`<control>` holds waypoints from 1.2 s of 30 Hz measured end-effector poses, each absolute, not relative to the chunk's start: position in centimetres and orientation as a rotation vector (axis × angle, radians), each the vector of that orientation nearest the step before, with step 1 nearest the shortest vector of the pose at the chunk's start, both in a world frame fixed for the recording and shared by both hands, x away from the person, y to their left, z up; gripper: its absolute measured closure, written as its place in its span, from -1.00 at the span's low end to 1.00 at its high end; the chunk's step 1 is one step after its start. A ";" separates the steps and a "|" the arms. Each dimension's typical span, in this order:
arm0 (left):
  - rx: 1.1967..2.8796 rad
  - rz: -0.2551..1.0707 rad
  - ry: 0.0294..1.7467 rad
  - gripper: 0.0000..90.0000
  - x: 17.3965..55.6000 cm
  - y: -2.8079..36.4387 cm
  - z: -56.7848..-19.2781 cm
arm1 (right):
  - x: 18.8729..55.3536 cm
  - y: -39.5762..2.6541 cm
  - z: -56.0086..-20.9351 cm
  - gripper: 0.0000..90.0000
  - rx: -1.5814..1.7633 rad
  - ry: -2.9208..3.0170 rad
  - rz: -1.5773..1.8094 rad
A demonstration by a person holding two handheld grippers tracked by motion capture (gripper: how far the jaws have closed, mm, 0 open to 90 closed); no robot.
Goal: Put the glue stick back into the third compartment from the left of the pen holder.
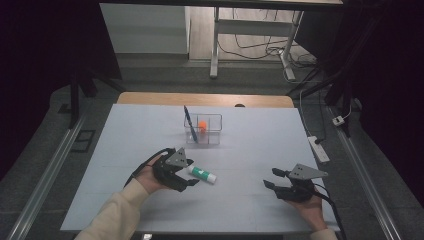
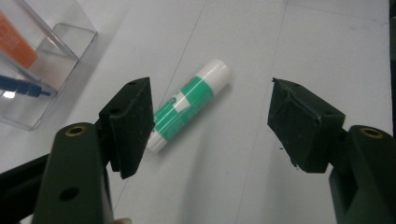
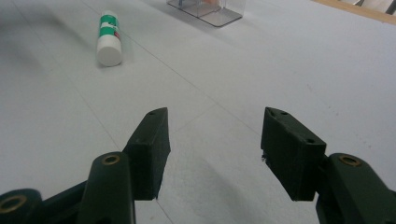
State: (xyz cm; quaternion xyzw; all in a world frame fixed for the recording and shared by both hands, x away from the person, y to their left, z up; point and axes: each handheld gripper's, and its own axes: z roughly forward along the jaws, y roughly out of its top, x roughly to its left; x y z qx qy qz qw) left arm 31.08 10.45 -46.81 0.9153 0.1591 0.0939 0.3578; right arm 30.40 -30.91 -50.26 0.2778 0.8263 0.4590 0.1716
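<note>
A green-and-white glue stick (image 1: 202, 174) lies flat on the white table. My left gripper (image 1: 192, 178) hovers right over its near end, jaws open. In the left gripper view the glue stick (image 2: 189, 105) lies between and beyond the open jaws, its lower end behind the left jaw; the left gripper (image 2: 210, 121) holds nothing. At the table's front right my right gripper (image 1: 270, 178) stands open over bare table. From the right gripper view, the glue stick (image 3: 109, 38) is far off at the upper left, and the right gripper (image 3: 214, 140) is empty.
A clear plastic box (image 1: 203, 130) stands at the table's middle back, with a blue pen (image 1: 189, 122) leaning in it and an orange item (image 1: 202, 125) inside. A white power strip (image 1: 318, 148) lies off the table's right edge.
</note>
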 end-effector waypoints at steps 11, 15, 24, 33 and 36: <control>2.407 0.206 0.348 -0.30 32.0 8.8 -47.1 | 30.6 -31.2 -50.4 -0.08 0.808 2.346 1.308; 2.416 0.191 0.337 -0.30 32.4 8.2 -47.2 | 30.6 -31.2 -50.5 -0.08 0.810 2.350 1.301; 2.458 0.143 0.274 -0.31 33.1 6.7 -47.6 | 30.6 -31.1 -50.7 -0.08 0.809 2.357 1.301; 2.512 0.110 0.260 -0.32 34.4 5.6 -48.3 | 30.7 -31.0 -50.9 -0.09 0.812 2.364 1.299; 2.532 0.103 0.262 -0.32 34.7 5.5 -48.8 | 30.7 -31.0 -50.9 -0.09 0.811 2.371 1.292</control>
